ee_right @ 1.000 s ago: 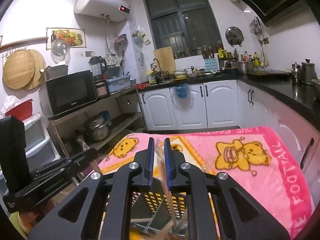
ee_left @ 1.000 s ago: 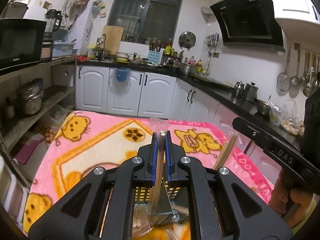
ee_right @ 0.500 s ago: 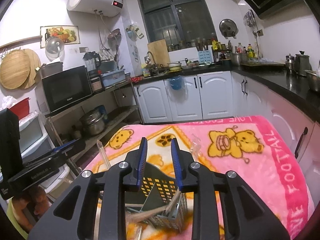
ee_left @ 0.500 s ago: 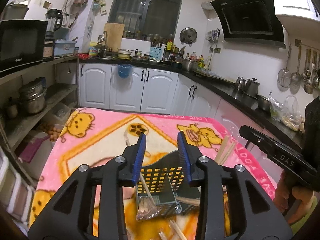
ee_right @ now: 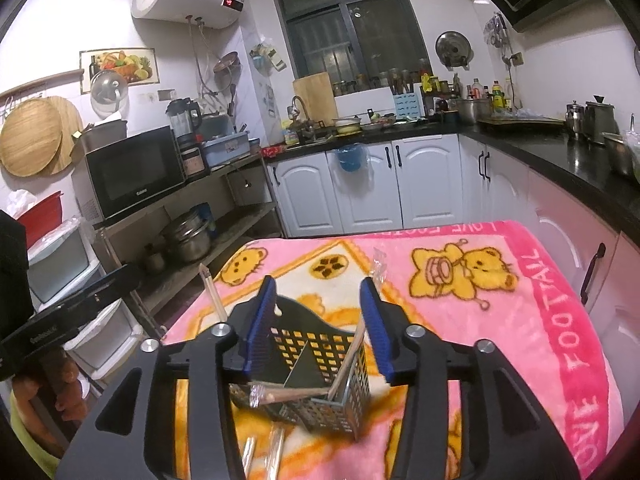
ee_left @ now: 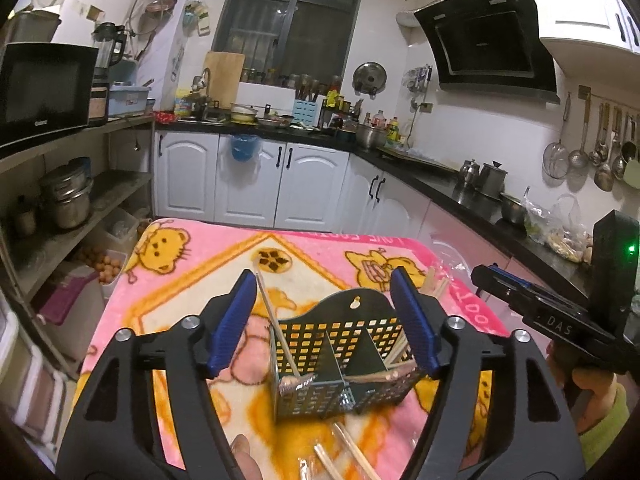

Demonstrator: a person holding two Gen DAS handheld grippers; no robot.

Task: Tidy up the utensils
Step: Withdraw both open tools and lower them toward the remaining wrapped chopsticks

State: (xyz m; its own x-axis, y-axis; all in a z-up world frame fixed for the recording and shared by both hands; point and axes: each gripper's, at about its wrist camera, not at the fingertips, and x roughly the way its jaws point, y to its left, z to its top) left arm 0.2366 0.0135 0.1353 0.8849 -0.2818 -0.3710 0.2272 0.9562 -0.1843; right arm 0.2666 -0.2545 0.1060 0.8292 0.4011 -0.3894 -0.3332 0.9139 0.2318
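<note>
We list one perforated utensil caddy (ee_left: 340, 364) on the pink blanket (ee_left: 192, 272), wrapped chopsticks (ee_left: 280, 332) leaning inside. Our left gripper (ee_left: 324, 320) and right gripper (ee_right: 320, 320): jaws opening, gripping nothing.

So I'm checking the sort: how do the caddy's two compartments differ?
In the left wrist view, the left compartment holds one wrapped pair standing steeply; the right compartment holds bare chopsticks lying nearly flat. Left compartment is squarer, right one wedge-shaped. Both share the perforated caddy.
</note>
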